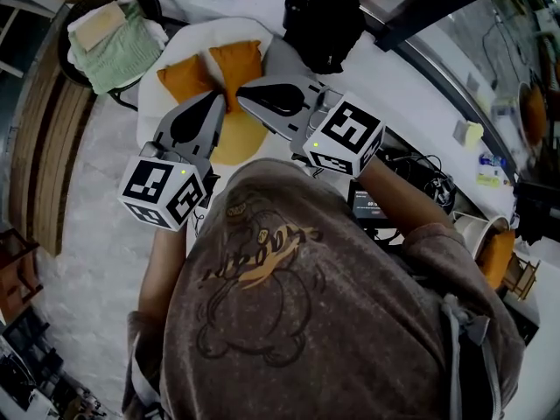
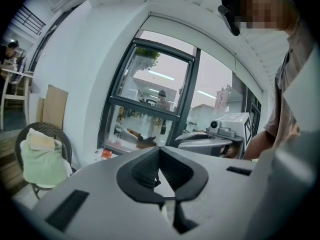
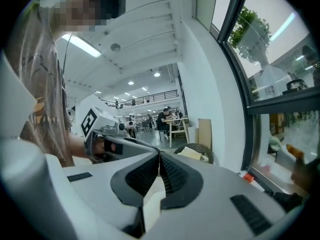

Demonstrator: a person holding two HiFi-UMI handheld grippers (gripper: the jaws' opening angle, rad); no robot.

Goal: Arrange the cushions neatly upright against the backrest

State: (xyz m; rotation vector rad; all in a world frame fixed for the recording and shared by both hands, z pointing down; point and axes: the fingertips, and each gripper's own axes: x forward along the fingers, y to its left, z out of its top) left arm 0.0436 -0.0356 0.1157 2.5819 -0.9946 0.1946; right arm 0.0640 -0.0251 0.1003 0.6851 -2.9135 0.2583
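Observation:
Two orange cushions (image 1: 185, 78) (image 1: 237, 59) lean together on a white round chair (image 1: 194, 39) far below me, and a yellow seat cushion (image 1: 238, 140) lies in front of them. I hold both grippers high at chest level above the chair. The left gripper (image 1: 218, 97) (image 2: 159, 149) is shut with nothing between its jaws. Beside it, the right gripper (image 1: 241, 94) (image 3: 159, 157) is also shut and empty, its tip nearly meeting the left one. Each gripper view shows the other gripper, a window and the room, and no cushions.
A wicker chair (image 1: 75, 59) (image 2: 20, 139) holding a green blanket (image 1: 114, 51) stands to the left of the white chair. A black bag (image 1: 325, 26) sits on the white ledge (image 1: 420, 86) by the window. Cables and a dark device (image 1: 372, 204) lie on the right.

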